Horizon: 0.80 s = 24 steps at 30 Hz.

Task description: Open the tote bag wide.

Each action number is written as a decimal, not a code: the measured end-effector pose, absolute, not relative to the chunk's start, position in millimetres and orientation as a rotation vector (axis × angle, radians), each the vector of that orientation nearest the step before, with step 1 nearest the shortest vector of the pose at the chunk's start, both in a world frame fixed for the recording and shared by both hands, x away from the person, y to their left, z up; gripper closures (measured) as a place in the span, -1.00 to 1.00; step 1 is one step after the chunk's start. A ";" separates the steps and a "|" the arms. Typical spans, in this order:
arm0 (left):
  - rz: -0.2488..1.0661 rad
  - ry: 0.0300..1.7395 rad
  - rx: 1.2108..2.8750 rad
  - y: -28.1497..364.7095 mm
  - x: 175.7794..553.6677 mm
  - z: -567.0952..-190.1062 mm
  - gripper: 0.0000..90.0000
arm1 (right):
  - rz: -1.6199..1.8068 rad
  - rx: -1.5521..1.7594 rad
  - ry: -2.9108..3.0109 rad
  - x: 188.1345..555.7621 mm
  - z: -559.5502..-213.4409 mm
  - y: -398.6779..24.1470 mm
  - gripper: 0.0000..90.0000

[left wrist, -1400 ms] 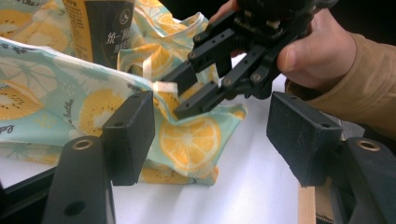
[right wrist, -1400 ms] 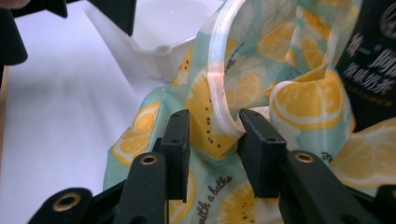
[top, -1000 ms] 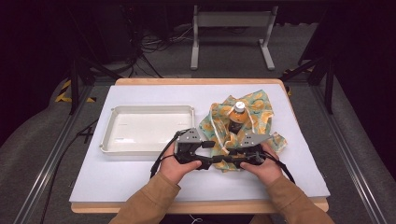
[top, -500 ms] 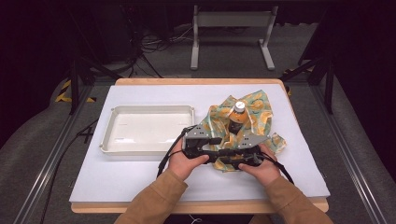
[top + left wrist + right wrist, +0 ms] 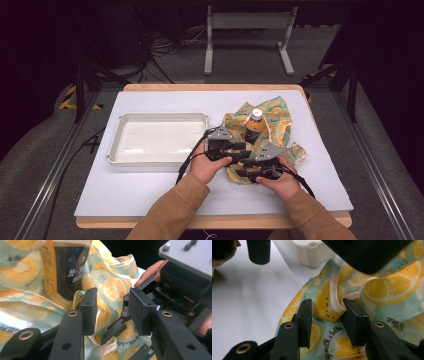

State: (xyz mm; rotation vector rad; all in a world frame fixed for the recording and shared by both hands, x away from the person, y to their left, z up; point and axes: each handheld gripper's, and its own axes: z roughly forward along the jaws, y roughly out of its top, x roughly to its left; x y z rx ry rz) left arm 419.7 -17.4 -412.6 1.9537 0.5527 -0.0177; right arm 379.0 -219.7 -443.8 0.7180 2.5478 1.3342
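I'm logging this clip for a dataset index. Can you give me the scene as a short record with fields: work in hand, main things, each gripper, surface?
work in hand: handling the lemon-print cloth that lies around a bottle
bottle: upright, capped, cloth bunched around it
left gripper: jaws have just been closing, cloth fold between them, not yet pinched
right gripper: jaws have just been opening, apart over the cloth's hem
white tray: left of the cloth
surface: white mat on the table

The cloth [image 5: 272,127] is pale mint, printed with yellow-orange lemon slices and black script. The bottle [image 5: 254,126] is amber with a white cap. White tray [image 5: 118,150], white worktop [image 5: 150,185], black fingers [image 5: 89,310].
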 end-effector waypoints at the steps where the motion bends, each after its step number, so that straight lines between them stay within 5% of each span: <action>1: -0.004 0.558 1.964 -18.0 420.6 -413.4 0.34 | 1.336 0.719 2.547 379.1 -443.7 -219.8 0.35; 11: -0.067 0.610 1.993 -19.9 430.3 -423.9 0.28 | 1.333 0.713 2.548 378.4 -444.0 -219.0 0.35; 18: -0.046 0.608 2.030 -17.5 430.7 -422.8 0.80 | 1.338 0.712 2.551 378.0 -443.7 -218.6 0.35; 24: -0.004 0.661 2.041 -8.0 424.2 -421.7 0.93 | 1.366 0.714 2.530 377.3 -437.6 -223.4 0.34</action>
